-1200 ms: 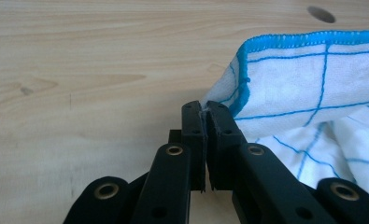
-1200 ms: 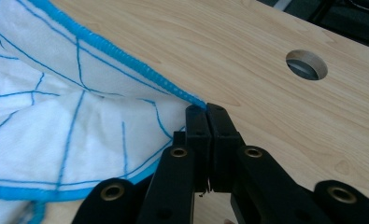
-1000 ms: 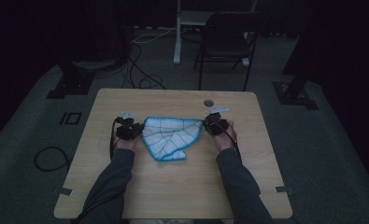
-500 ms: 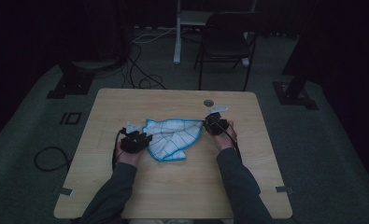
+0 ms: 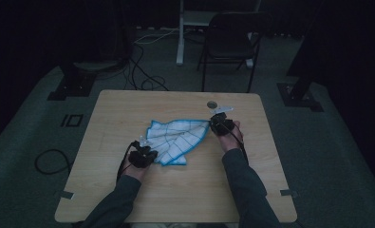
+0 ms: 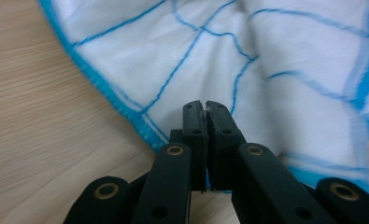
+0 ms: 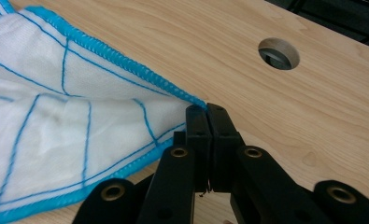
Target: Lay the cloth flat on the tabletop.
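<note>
Where the cloth (image 5: 175, 140) lies rumpled mid-desk (image 5: 128, 109), the left hand-held gripper (image 5: 146, 148) sits at its near-left edge, jaws pressed together with a pinch of white fabric (image 6: 204, 108) between the tips. Cloth: white, blue grid lines, bright blue hem. At its far-right corner, the right hand-held gripper (image 5: 215, 121) is clamped on the hemmed tip (image 7: 198, 103), close to a round hole (image 7: 278, 53) in the desk.

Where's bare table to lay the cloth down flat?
Free: the near strip of table between the forearms, the far-left part beyond the cloth, and the right edge. Crowded: the middle, where cloth spans both hand-held grippers, left, right; a hole sits far right.
</note>
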Demonstrator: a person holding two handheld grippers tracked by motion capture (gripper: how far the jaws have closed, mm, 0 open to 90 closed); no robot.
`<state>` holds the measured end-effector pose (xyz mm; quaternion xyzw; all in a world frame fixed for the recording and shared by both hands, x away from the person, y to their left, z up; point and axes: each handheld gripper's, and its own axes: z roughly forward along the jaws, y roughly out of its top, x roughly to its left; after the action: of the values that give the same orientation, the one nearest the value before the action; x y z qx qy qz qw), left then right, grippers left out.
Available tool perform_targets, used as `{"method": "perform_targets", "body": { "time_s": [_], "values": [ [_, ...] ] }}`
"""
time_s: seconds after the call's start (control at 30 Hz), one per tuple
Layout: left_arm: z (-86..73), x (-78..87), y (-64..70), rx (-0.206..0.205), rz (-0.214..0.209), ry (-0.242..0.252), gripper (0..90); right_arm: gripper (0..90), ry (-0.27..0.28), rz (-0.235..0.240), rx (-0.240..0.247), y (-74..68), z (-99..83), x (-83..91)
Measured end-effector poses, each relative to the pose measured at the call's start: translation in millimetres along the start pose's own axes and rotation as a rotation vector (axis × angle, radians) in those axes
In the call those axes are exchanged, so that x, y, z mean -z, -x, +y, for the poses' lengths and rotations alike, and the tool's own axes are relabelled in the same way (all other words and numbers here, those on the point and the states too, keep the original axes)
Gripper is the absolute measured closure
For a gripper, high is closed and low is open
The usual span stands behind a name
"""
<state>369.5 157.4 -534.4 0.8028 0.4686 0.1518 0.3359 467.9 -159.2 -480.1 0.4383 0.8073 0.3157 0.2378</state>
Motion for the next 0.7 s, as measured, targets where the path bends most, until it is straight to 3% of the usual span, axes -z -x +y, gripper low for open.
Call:
{"method": "perform_targets", "body": {
  "time_s": [0.07, 0.2, 0.4, 0.6, 0.7],
  "values": [
    [-2.3, 3.0, -6.5, -0.002, -0.010, -0.003, 87.6, 89.4, 0.004, -0.002, -0.003, 1.7, -0.2, 1.1],
    [-5.8, 8.8, -18.6, -0.015, 0.008, -0.011, 87.3, 89.4, 0.001, -0.005, -0.004, 3.0, -1.3, 2.1],
    [-7.3, 14.9, -33.9, -0.038, 0.069, -0.031, 86.2, 89.4, -0.011, -0.012, 0.017, 3.4, -4.0, 0.6],
    [-8.6, 19.6, -40.0, -0.019, 0.132, -0.020, 78.8, 88.6, -0.031, -0.021, 0.037, 1.4, -6.8, -1.2],
    [-13.5, 29.6, -43.4, 0.017, 0.129, 0.017, 74.5, 78.2, -0.028, -0.012, 0.032, -0.5, -9.4, 1.0]
  ]
}}
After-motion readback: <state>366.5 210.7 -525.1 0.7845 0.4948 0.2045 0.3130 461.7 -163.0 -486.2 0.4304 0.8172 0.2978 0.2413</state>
